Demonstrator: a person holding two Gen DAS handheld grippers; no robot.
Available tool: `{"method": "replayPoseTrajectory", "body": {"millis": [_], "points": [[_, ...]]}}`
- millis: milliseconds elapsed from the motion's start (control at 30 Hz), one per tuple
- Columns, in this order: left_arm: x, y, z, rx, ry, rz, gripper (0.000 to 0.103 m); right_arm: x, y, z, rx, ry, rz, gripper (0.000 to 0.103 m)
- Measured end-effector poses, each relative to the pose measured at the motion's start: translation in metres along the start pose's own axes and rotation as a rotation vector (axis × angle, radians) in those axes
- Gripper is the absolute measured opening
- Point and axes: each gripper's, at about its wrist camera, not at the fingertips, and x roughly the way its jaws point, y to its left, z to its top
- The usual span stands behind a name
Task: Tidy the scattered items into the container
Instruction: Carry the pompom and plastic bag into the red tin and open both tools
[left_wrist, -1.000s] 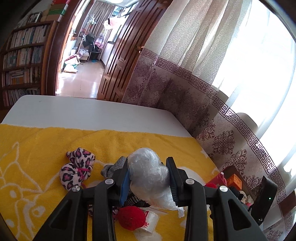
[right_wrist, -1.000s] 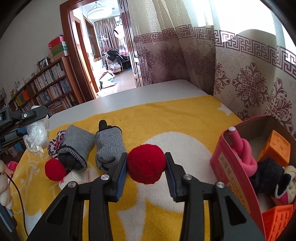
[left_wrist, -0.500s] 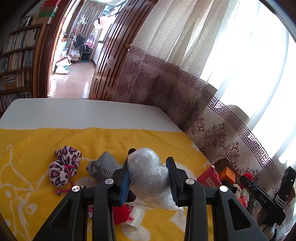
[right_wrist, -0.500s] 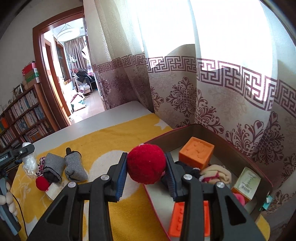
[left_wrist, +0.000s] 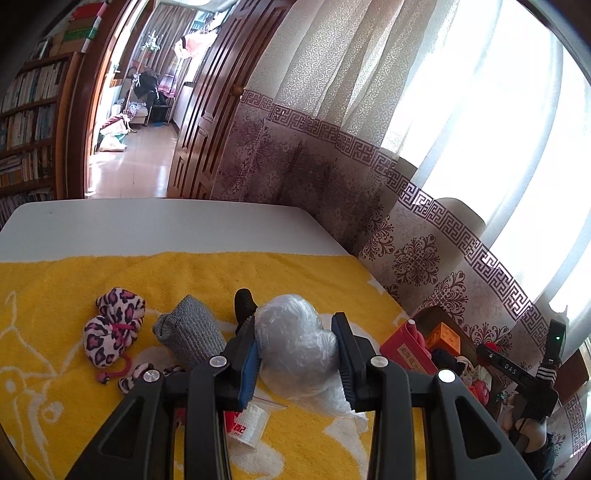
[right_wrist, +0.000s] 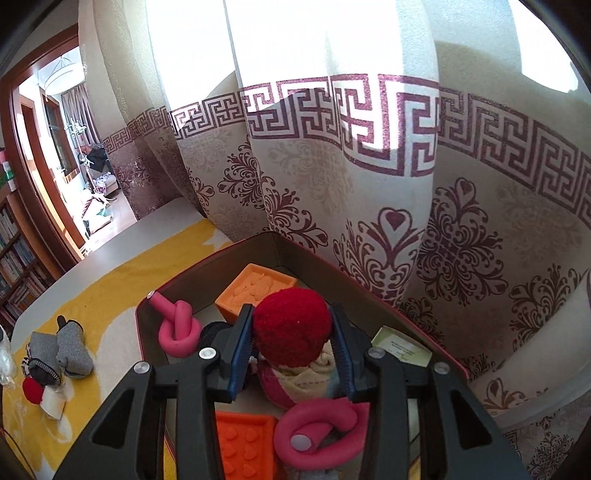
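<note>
**Right wrist view: red pompom release in progress over the container**

Right wrist camera is showing the right gripper (right_wrist: 291, 354) poised above the red-walled rectangular container (right_wrist: 207, 269), with the fuzzy red yarn pompom (right_wrist: 290, 328) sitting between its jaws. The jaws are parting; the left pad appears to be touching the ball, while a slim gap is showing at the right pad. Judgement: the release is best finished with the hand held level over the container's middle, letting the jaws widen fully so the ball is dropping onto the contents rather than rolling against the wall.

The left gripper (left_wrist: 295, 354) is clenching a crumpled clear plastic bag (left_wrist: 291, 343) above the yellow towel (left_wrist: 258, 273), short of the container.

Counts, left to right, are reading as follows:
- On the towel: one leopard-print fabric pouch (left_wrist: 110, 328), two grey knitted socks (right_wrist: 59, 350), one second red ball (right_wrist: 32, 389), one small white labelled packet (right_wrist: 51, 400).
- In the container: two pink knotted foam tubes (right_wrist: 179, 328), two orange moulded blocks (right_wrist: 255, 286), one pale card (right_wrist: 400, 347), plus bundled cloth that cannot be counted.
</note>
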Motion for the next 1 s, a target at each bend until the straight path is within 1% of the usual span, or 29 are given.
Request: {"method": "replayPoseTrajectory", "body": {"millis": [33,100,167,267,433,500,667,733,800,900,1000], "points": [[0.000,-0.001,0.000,0.002,0.001,-0.001,0.038,0.000,-0.002,0.000,0.007,-0.002,0.000,0.053],[0.002,-0.002,-0.001,0.004,0.003,-0.002,0.038,-0.004,-0.004,-0.001,0.020,-0.019,0.007,0.063],[0.003,-0.003,-0.001,0.005,0.006,-0.004,0.038,-0.010,-0.003,-0.001,0.021,-0.045,0.002,0.068],[0.004,-0.004,-0.003,0.008,0.010,-0.005,0.038,-0.020,0.001,-0.001,0.020,-0.080,0.015,0.068],[0.007,-0.006,-0.005,0.018,0.020,-0.002,0.038,-0.042,0.028,-0.014,-0.052,-0.126,0.116,0.068],[0.009,-0.008,-0.006,0.021,0.025,0.005,0.038,-0.049,0.044,-0.024,-0.098,-0.134,0.156,0.069],[0.012,-0.021,-0.007,0.046,0.033,0.005,0.038,-0.063,0.080,-0.062,-0.221,-0.112,0.261,0.069],[0.015,-0.030,-0.005,0.058,0.038,-0.003,0.038,-0.065,0.090,-0.075,-0.264,-0.097,0.284,0.069],[0.020,-0.043,-0.004,0.075,0.047,-0.019,0.038,-0.065,0.094,-0.081,-0.282,-0.082,0.304,0.069],[0.030,-0.067,-0.004,0.108,0.066,-0.051,0.038,-0.066,0.091,-0.083,-0.279,-0.080,0.315,0.069],[0.044,-0.097,-0.004,0.164,0.087,-0.067,0.038,-0.068,0.083,-0.082,-0.267,-0.089,0.311,0.069]]}}
